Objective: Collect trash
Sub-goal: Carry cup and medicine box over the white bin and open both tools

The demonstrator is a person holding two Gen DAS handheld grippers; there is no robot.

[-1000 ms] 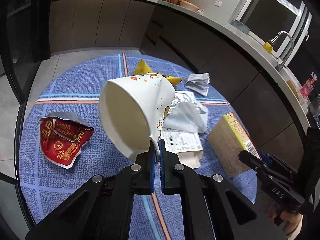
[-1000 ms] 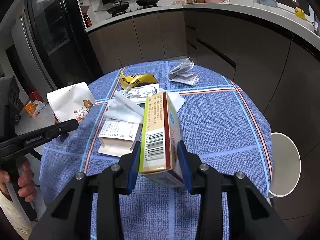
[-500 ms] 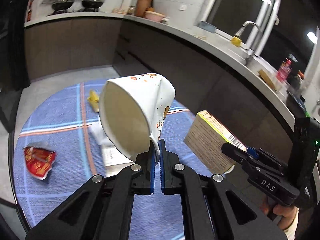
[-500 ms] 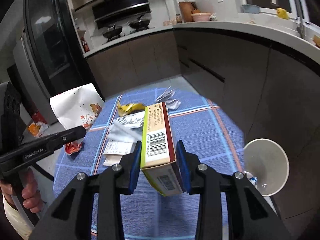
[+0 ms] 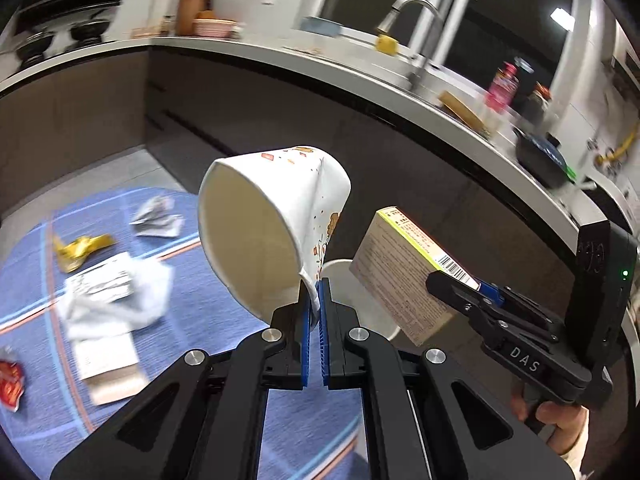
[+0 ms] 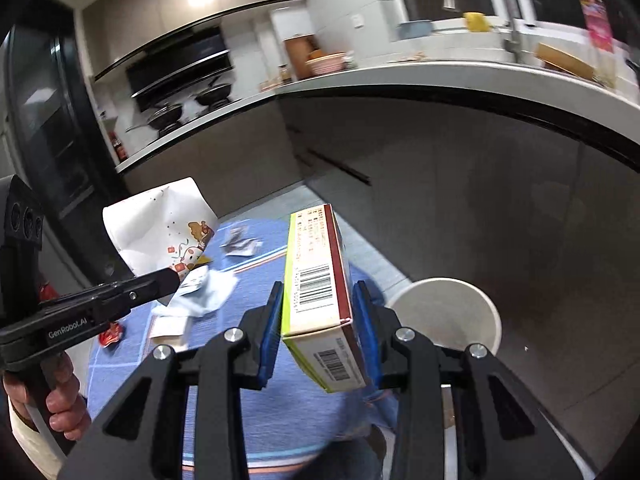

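Note:
My left gripper [image 5: 314, 304] is shut on the rim of a white paper cup [image 5: 272, 232] with cartoon prints, held in the air above the table's right side; the cup also shows in the right wrist view [image 6: 160, 236]. My right gripper [image 6: 318, 320] is shut on a green and brown carton box [image 6: 318, 280], held in the air near a white round bin [image 6: 452, 316]. In the left wrist view the box [image 5: 400, 272] hangs just right of the cup, above the bin [image 5: 352, 292] beside the table.
The round table with a blue cloth [image 5: 192, 280] holds a yellow wrapper [image 5: 80, 250], crumpled foil [image 5: 156, 218], white tissue and a receipt [image 5: 112, 296] and a red wrapper [image 5: 10, 380]. A dark kitchen counter [image 5: 360, 92] curves behind.
Both grippers have risen and swung right with the cup and the box, away from the table's middle toward the white bin, which now shows close below them.

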